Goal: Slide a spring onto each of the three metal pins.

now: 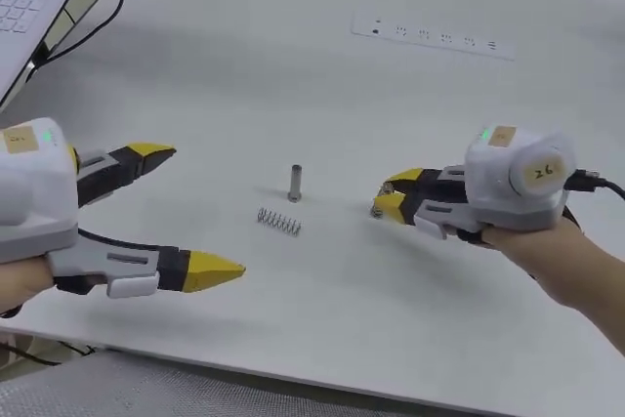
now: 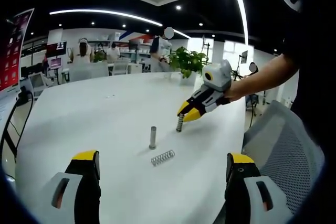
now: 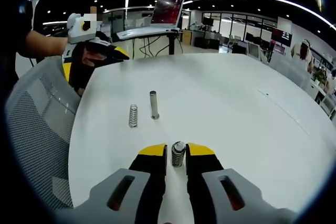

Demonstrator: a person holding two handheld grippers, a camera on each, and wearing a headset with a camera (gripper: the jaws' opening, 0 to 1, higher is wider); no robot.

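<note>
White tabletop [image 1: 293, 46] carries everything here. At nine o'clock in the head view, the left gripper [image 1: 195, 210] hovers with its yellow-tipped jaws wide apart and nothing between them. Near the middle a bare metal pin [image 1: 295, 183] stands upright. A loose spring [image 1: 279, 222] lies on its side just beside it, at about seven o'clock from the pin's foot and not touching it. At three o'clock the right gripper [image 1: 381, 197] is down at the table, its jaws pinched together on a second spring [image 3: 178, 154] that stands upright between the tips. A rounded metal top shows at this spring's upper end, so it probably sits over a pin, though I cannot tell for sure. The step in hand looks like seating that spring: hold it vertical, ease the pinch off gently, and lift straight up so nothing tips. The lying spring is best gripped near one end, turned upright and lowered in line over the bare pin.
</note>
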